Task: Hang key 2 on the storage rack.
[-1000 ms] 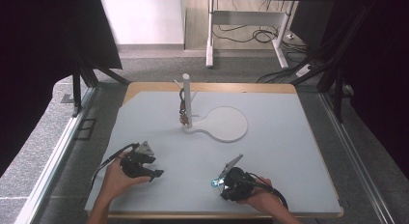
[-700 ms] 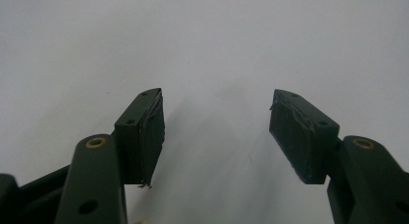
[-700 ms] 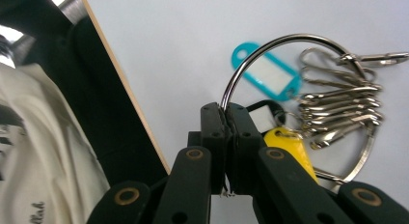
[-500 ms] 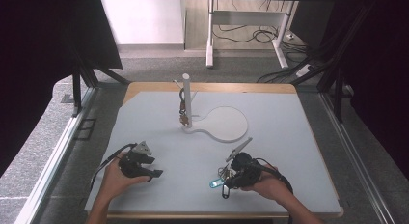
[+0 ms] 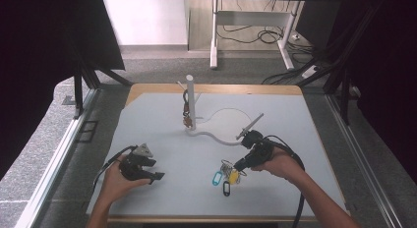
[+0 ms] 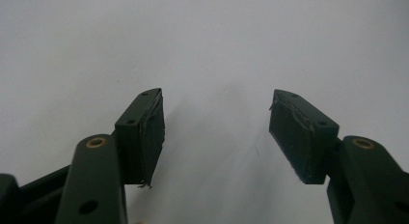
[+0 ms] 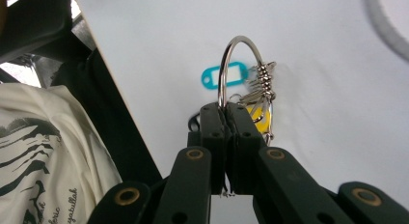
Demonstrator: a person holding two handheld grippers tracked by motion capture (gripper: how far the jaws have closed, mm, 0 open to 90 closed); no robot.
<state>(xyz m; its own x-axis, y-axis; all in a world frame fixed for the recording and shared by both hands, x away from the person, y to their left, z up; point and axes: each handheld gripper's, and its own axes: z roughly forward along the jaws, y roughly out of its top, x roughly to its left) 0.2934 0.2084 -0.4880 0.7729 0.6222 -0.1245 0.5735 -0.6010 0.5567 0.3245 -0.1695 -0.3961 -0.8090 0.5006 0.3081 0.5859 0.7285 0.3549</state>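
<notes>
Pale grey table top (image 5: 295, 139) with a wooden edge, person seated at the near side. Right gripper (image 7: 225, 113) has its two black jaws pressed together on the bottom of a large metal key ring (image 7: 239, 69); the ring stands up from the jaw tips. Hanging off the ring: a teal key tag (image 7: 223, 77) with a white label window, a yellow tag (image 7: 258, 115) partly hidden behind the jaws, and a cluster of small metal links. From the high view the same bunch (image 5: 225, 175) sits at the near-centre of the table, just left of the right hand (image 5: 275, 161), with teal, yellow and black tags visible. Left gripper (image 6: 214, 132) has jaws spread wide apart, nothing between them, pointing at bare table; it rests in the left hand (image 5: 118, 181) at the near-left, well apart from the keys. A white upright post (image 5: 191, 102) on a flat white base stands mid-table, with a small dark keychain (image 5: 187, 112) hanging from a peg on it.
</notes>
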